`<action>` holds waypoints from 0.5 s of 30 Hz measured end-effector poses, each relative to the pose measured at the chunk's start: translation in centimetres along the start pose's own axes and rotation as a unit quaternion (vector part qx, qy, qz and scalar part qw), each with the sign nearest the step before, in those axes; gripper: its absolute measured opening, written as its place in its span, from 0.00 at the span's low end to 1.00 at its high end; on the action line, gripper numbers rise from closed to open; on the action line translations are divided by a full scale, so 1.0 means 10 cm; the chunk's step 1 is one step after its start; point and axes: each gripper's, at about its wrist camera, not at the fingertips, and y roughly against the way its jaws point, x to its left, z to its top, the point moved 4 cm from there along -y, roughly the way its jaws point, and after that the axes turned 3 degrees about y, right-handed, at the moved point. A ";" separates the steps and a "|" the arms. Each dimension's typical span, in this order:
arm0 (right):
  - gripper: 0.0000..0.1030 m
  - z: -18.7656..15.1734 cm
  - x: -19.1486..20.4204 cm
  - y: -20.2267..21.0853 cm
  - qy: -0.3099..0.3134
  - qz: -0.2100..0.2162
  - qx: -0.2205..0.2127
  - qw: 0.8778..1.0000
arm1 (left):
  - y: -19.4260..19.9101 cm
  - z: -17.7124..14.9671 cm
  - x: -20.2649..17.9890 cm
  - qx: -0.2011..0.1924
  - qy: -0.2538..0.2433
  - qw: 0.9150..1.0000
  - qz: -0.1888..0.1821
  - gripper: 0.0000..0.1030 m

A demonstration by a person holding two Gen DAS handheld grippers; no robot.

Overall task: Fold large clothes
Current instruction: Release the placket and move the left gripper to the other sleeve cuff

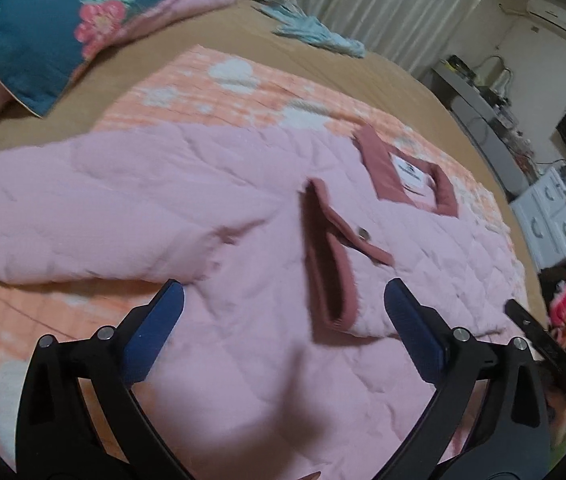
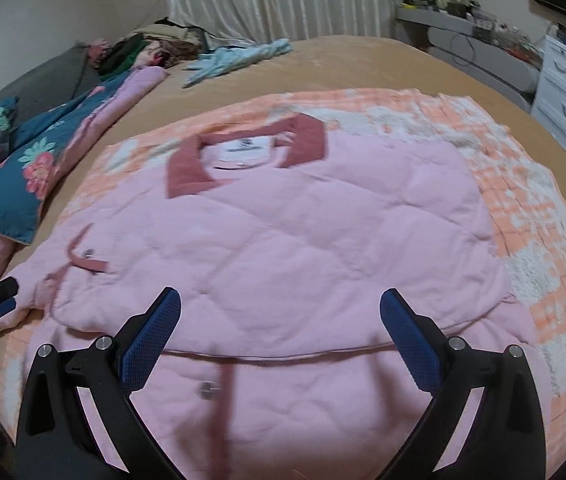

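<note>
Left gripper (image 1: 283, 304) and right gripper (image 2: 281, 312) both gape wide, holding nothing, over the quilted pink jacket with maroon collar (image 2: 283, 240), spread on an orange-and-white checked blanket (image 2: 523, 208) atop the tan bed (image 2: 363, 64); bare bedspread lies beyond.

White neck label (image 1: 410, 174) inside pink jacket (image 1: 211, 216) collar, dark print too blurred to read

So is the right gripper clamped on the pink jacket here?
No, the right gripper is open, its blue pads spread wide above the pink jacket, gripping nothing.
</note>
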 end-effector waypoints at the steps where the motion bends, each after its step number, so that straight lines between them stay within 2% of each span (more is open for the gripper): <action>1: 0.96 0.03 0.10 0.04 0.005 0.008 -0.004 1.000 | 0.03 0.01 0.04 -0.005 -0.002 1.000 0.013 0.91; 5: 0.96 0.12 0.37 0.15 0.013 0.035 -0.014 0.999 | 0.13 0.06 0.19 -0.011 0.012 1.000 0.021 0.91; 11: 0.96 0.27 0.76 0.32 0.044 0.055 -0.031 0.997 | 0.33 0.16 0.37 -0.040 0.023 0.998 0.036 0.91; 15: 0.96 0.32 0.97 0.35 0.057 0.063 -0.035 0.996 | 0.39 0.20 0.51 -0.046 0.039 0.997 0.041 0.91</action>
